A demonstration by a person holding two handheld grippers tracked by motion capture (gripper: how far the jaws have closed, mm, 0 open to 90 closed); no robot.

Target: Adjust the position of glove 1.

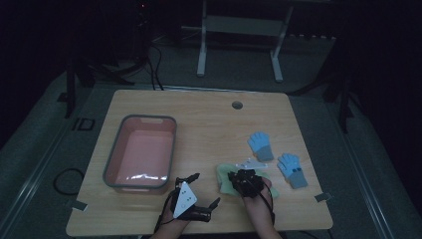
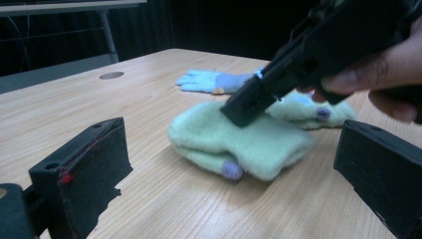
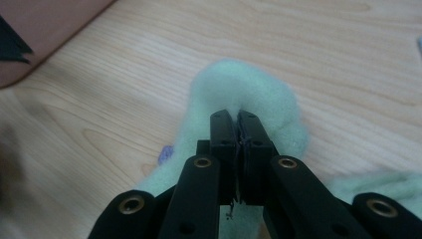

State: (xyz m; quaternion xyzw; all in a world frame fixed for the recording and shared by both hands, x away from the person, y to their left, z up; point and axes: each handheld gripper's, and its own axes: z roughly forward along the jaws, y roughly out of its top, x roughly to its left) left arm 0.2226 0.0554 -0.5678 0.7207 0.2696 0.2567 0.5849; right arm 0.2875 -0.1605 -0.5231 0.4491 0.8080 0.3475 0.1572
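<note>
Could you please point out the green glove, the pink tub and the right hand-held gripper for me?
green glove (image 2: 259, 144), left gripper view, on its fuzzy folded body
pink tub (image 1: 113, 158), high view, on its grey left rim
right hand-held gripper (image 3: 238, 119), right gripper view, where its shut jaw tips pinch the glove

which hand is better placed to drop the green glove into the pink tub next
Right, probably. The right gripper is already shut on the green glove, so it need only carry it to the pink tub. The left gripper sits nearer the tub but is open, holding nothing.
</note>
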